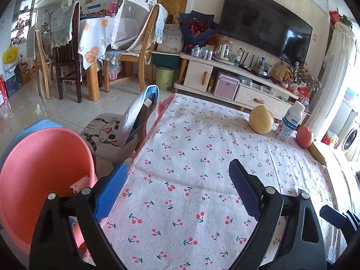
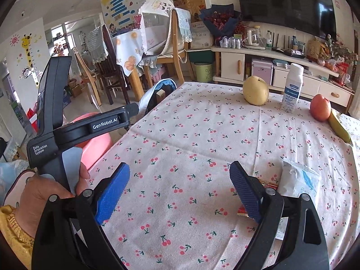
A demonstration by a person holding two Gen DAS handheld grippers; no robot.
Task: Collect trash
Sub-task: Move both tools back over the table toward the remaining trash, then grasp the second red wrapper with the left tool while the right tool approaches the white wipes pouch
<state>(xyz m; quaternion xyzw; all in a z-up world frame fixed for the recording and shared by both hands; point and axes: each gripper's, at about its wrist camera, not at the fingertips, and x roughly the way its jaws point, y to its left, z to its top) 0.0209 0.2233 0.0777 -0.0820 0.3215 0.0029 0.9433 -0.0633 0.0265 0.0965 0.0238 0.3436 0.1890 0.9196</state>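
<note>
the right gripper (image 2: pixel 180 193) hung over the near part of the table, and its blue pads (image 2: pixel 112 193) stood wide apart with nothing between them, only the cherry tablecloth (image 2: pixel 180 135). just beside its right finger lay the trash: a crumpled white packet (image 2: pixel 299 180) with a blue feather print, and a small red wrapper (image 2: pixel 244 211) partly hidden under that finger. a white paper slip (image 2: pixel 282 229) showed near it too. none of these touched the pads.

the left gripper (image 1: pixel 177 191) was over the left edge of the same table, its jaws also spread and empty. in the right wrist view a hand (image 2: pixel 40 191) held this tool by its black handle. below it, beside the table, stood a pink bin (image 1: pixel 40 175), and some small scraps lay inside, but i could not tell what they were.

farther on, a stool with a cat cushion (image 1: pixel 105 132) stood near the table edge. at the far side of the table were a yellow pomelo (image 2: pixel 255 90), a white bottle (image 2: pixel 292 87), a red apple (image 2: pixel 320 108) and a banana (image 2: pixel 339 126), the apple touching the banana. behind them were the tv cabinet (image 2: pixel 231 65) and the dark television (image 2: pixel 283 2).
</note>
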